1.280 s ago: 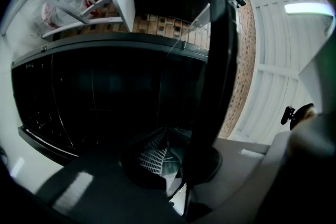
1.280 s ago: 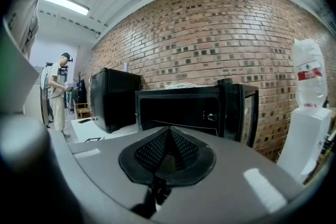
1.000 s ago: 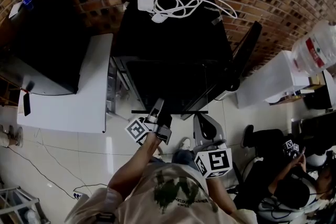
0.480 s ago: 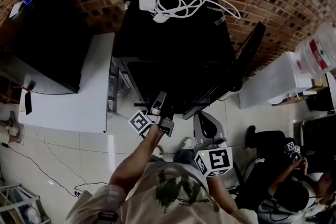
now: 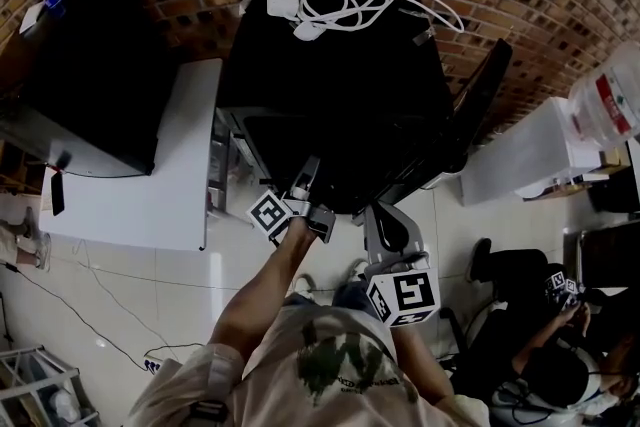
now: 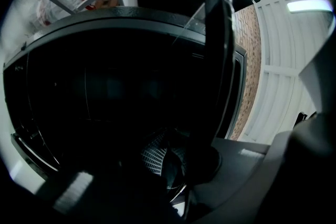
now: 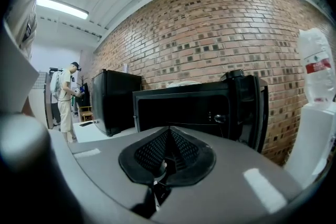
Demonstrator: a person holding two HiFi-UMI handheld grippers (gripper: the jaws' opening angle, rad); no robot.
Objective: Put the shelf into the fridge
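Observation:
The black mini fridge (image 5: pixel 330 85) stands against the brick wall with its door (image 5: pixel 482 105) swung open to the right. My left gripper (image 5: pixel 306 185) is at the fridge's open front, shut on the front rim of the shelf (image 6: pixel 218 60). In the left gripper view the shelf shows edge-on, a dark strip with a clear pane reaching into the dark cavity (image 6: pixel 105 92). In the head view the shelf is hidden under the fridge top. My right gripper (image 5: pixel 380 220) hangs just right of the left one. Its jaws (image 7: pixel 167 157) are shut on nothing and point at the fridge opening (image 7: pixel 184 107).
A white cable and adapter (image 5: pixel 340 0) lie on top of the fridge. A second black cabinet (image 5: pixel 90 85) sits on a white table (image 5: pixel 170 175) to the left. A water bottle (image 5: pixel 610 100) stands at the right, with a seated person (image 5: pixel 545 355) below it. Another person (image 7: pixel 65 97) stands far left.
Both grippers have moved toward the fridge. The shelf's front edge, a thin dark line before the opening a second ago, has slid in out of the head view.

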